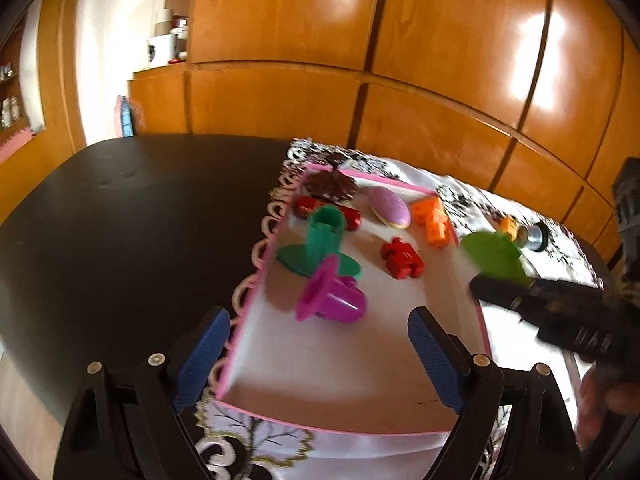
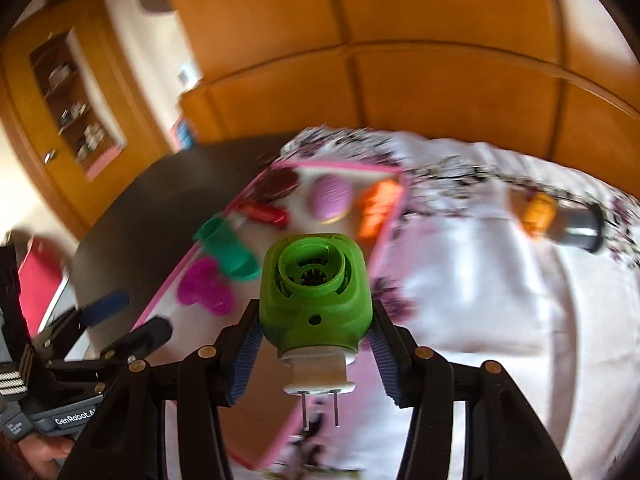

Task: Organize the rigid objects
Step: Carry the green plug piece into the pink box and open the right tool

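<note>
Plug-in: green plug-in device (image 2: 314, 296), glossy rounded plastic, ringed socket on top, white base with two metal prongs
Right gripper (image 2: 316, 354): ribbed blue pads clamped on it, above the pink-rimmed tray (image 1: 482, 320)
Left gripper (image 1: 316, 356): jaws apart over the tray's near end
Blur: tray contents smeared in the right view

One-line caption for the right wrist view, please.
Right hand-held gripper holds green plug-in device above pink-rimmed tray of toys.
</note>
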